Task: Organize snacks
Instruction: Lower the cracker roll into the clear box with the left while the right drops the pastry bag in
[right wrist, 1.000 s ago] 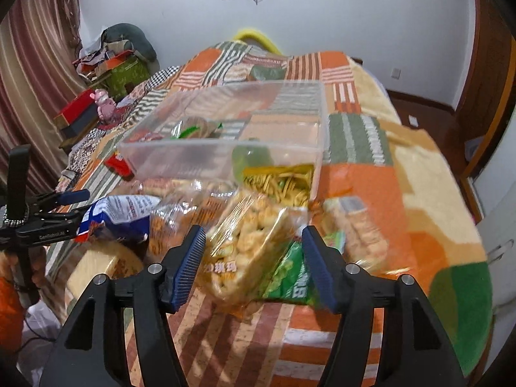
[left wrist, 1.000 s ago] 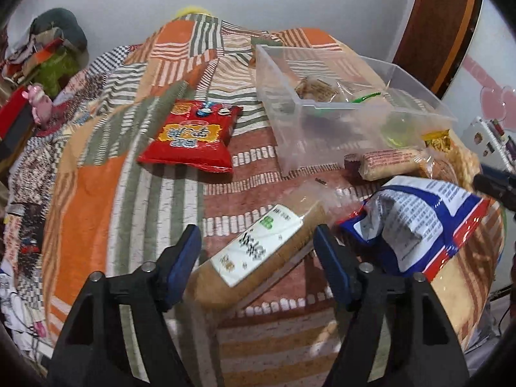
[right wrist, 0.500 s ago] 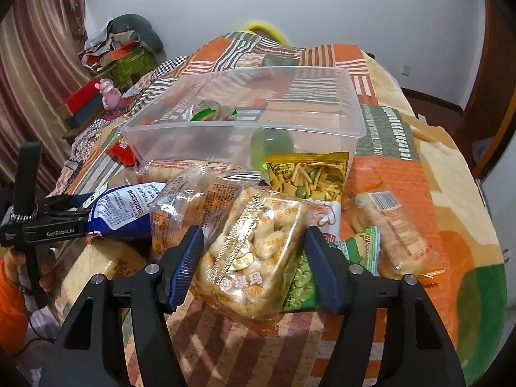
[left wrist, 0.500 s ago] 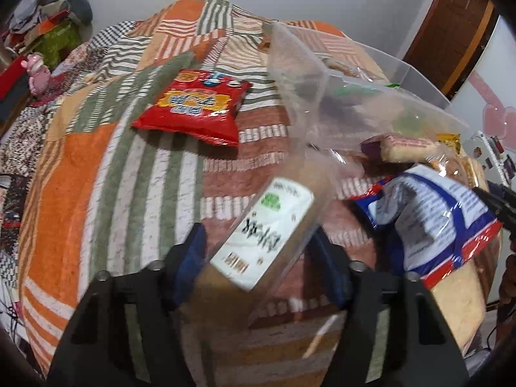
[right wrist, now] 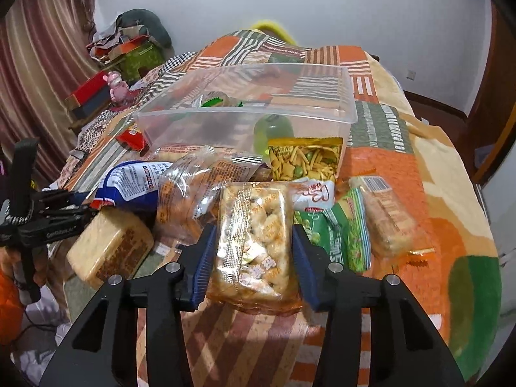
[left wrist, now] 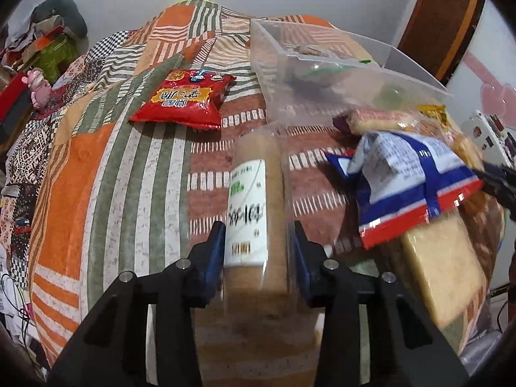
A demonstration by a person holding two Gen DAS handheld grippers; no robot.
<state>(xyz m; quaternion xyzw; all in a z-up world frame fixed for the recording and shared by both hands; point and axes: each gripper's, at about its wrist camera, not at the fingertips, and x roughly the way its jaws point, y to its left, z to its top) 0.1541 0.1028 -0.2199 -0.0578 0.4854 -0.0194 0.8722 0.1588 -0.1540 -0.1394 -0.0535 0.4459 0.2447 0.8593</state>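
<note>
In the left wrist view my left gripper (left wrist: 258,254) has its jaws closing on a long tan biscuit pack with a white label (left wrist: 254,200). Both blue pads press its sides. It points toward the clear plastic bin (left wrist: 322,96). In the right wrist view my right gripper (right wrist: 251,258) has its jaws closing on a clear bag of puffed rice snacks (right wrist: 254,238), with the pads against the wrapper. The bin (right wrist: 245,122) stands just behind the snack pile and holds a few packets.
A red chip bag (left wrist: 183,100) lies alone on the striped blanket, left of the bin. A blue-and-white bag (right wrist: 135,180), a yellow mixed-snack bag (right wrist: 303,161), green pea packets (right wrist: 335,235) and a pale cracker block (right wrist: 109,248) crowd the bin's near side. Clutter lies beyond the bed's left edge.
The left jaws have shut onto the biscuit pack, which swung from a slant to straight between the fingers. The right jaws have narrowed onto the puffed snack bag.
</note>
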